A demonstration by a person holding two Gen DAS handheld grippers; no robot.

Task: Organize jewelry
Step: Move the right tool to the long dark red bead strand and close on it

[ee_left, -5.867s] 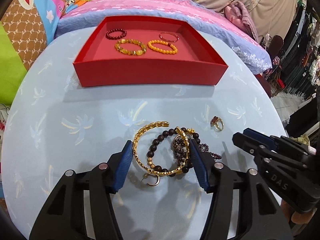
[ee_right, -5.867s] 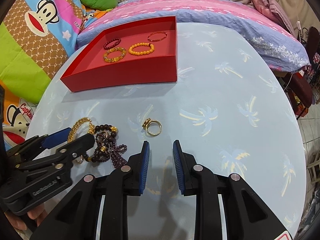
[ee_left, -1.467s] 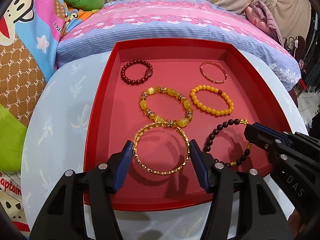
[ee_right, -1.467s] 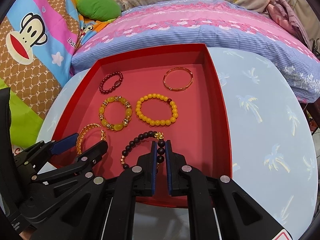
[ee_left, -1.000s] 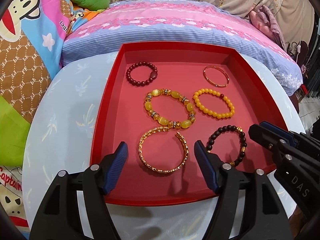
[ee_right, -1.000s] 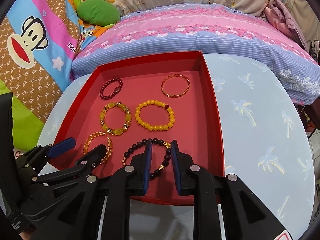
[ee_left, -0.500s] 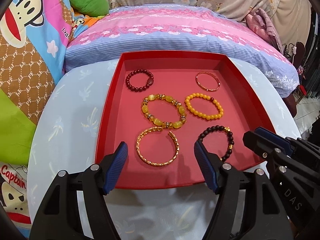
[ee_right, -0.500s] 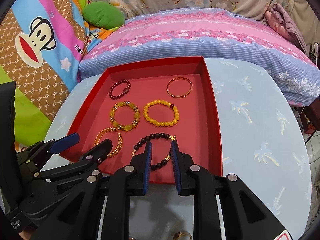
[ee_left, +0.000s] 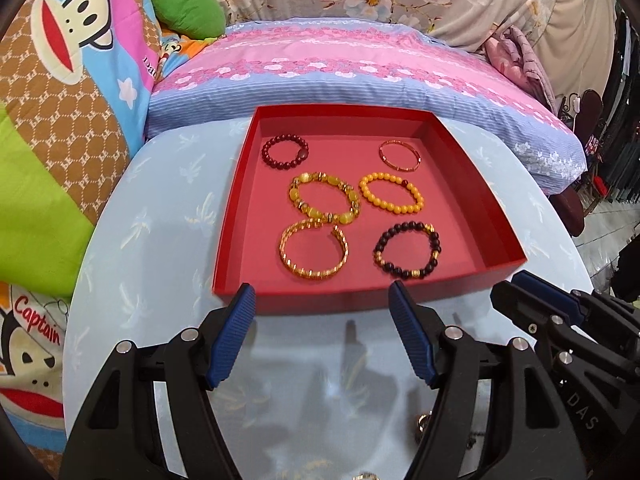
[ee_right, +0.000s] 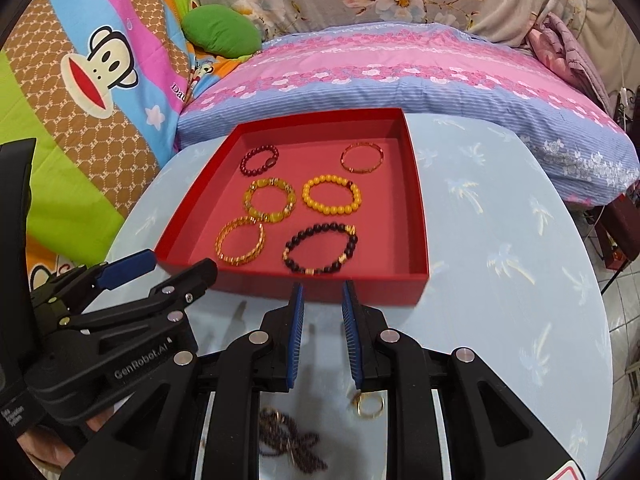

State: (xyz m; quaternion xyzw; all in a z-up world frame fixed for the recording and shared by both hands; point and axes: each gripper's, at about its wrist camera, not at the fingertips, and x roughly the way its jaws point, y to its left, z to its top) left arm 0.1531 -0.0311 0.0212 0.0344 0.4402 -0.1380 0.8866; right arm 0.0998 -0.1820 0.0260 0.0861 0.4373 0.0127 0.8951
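Note:
A red tray on the pale blue table holds several bracelets. The gold chain bracelet and the black bead bracelet lie in its front row. My left gripper is open and empty, just in front of the tray. My right gripper is open a little and empty, also in front of the tray. A gold ring and a dark bead chain lie on the table under the right gripper.
The round table stands against a bed with a pink and blue pillow behind the tray. Colourful bedding lies to the left. The right gripper shows at the right in the left wrist view.
Both grippers released their bracelets in the tray, opened and drew back toward me. The tray now sits farther away, and the ring and chain have come into view.

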